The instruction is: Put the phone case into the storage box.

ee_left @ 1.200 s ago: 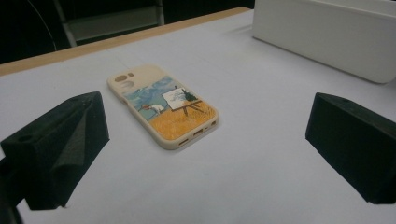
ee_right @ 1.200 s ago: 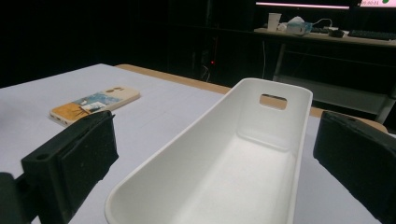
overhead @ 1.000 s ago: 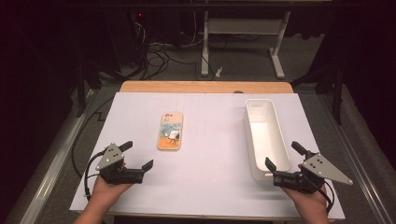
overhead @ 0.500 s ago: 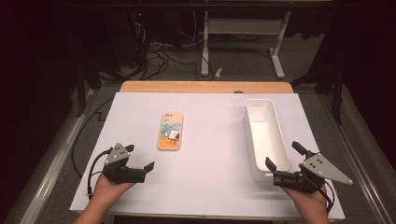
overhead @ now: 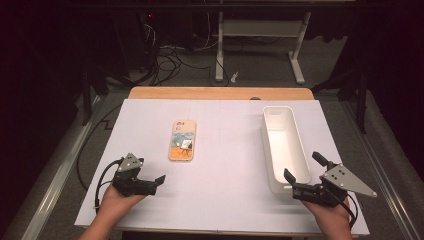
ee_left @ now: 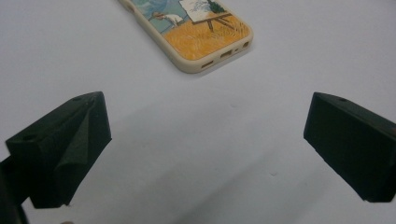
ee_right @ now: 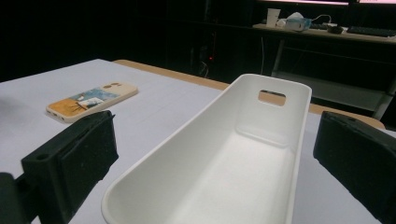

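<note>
Since a second ago we see the left gripper point(overhead: 159, 179) turn toward the phone case point(overhead: 182, 140), jaws apart and empty. Our right gripper point(overhead: 302, 171) sits wide apart at the near end of the white bin point(overhead: 299, 146).

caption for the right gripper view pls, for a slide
Open right gripper at the near end of an empty white bin, phone case lying flat beyond.

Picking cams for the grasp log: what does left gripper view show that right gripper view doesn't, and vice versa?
Left gripper view alone: the left gripper, jaws wide apart, and the port end of the phone case seen close from above. Right gripper view alone: the right gripper, jaws open either side of the empty white bin, its handle slot, and a far desk. Both share the phone case and the white table cover.
</note>
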{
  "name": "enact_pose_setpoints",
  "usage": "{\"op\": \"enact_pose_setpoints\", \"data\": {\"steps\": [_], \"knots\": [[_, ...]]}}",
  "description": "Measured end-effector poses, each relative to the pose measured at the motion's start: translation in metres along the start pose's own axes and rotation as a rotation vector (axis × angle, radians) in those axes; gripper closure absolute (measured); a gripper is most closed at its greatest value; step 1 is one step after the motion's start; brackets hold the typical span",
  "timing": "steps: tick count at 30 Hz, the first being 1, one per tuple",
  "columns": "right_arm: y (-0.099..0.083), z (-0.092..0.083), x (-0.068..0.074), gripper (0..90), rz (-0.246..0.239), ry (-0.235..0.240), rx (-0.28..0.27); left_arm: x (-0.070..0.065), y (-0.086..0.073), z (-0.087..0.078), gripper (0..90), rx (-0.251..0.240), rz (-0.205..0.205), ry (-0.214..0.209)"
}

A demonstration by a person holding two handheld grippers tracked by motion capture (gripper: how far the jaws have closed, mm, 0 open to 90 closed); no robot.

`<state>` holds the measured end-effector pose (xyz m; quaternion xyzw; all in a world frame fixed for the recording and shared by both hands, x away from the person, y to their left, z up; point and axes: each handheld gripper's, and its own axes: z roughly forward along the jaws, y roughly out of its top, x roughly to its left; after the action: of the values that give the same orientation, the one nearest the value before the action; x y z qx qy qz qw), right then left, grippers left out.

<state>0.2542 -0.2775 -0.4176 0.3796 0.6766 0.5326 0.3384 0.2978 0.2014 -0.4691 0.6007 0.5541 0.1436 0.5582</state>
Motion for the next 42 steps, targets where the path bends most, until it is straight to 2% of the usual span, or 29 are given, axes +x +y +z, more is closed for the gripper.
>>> {"op": "enact_pose_setpoints", "data": {"steps": [6,11,20,30,35,40,42], "knots": [[0.0004,-0.0004,-0.0005,0.2,0.003,-0.002,-0.001,0.0011,-0.0014,0.0023,6.9,0.05,-0.014,0.02],[0.0004,-0.0005,-0.0008,0.2,0.005,-0.001,0.0,-0.0012,-0.0034,0.0029,15.7,0.063,-0.014,0.027],[0.0005,-0.0002,-0.0003,0.2,0.006,-0.003,-0.001,-0.0039,-0.0046,0.002,29.2,0.1,-0.029,-0.001],[0.0006,-0.0003,-0.0002,0.2,0.015,0.005,0.002,-0.0077,-0.0077,0.0027,50.3,0.098,-0.019,-0.014],[0.0006,-0.0004,-0.0008,0.3,0.035,0.012,-0.003,-0.0068,-0.0079,0.0036,56.7,0.098,-0.02,-0.018],[0.0008,0.0003,0.0003,0.2,0.028,0.014,0.002,-0.0026,-0.0067,0.0053,68.6,0.091,-0.054,-0.001],[0.001,0.0008,0.0009,0.3,0.023,0.015,0.006,-0.0016,-0.005,0.0052,75.2,0.072,-0.061,-0.006]]}}
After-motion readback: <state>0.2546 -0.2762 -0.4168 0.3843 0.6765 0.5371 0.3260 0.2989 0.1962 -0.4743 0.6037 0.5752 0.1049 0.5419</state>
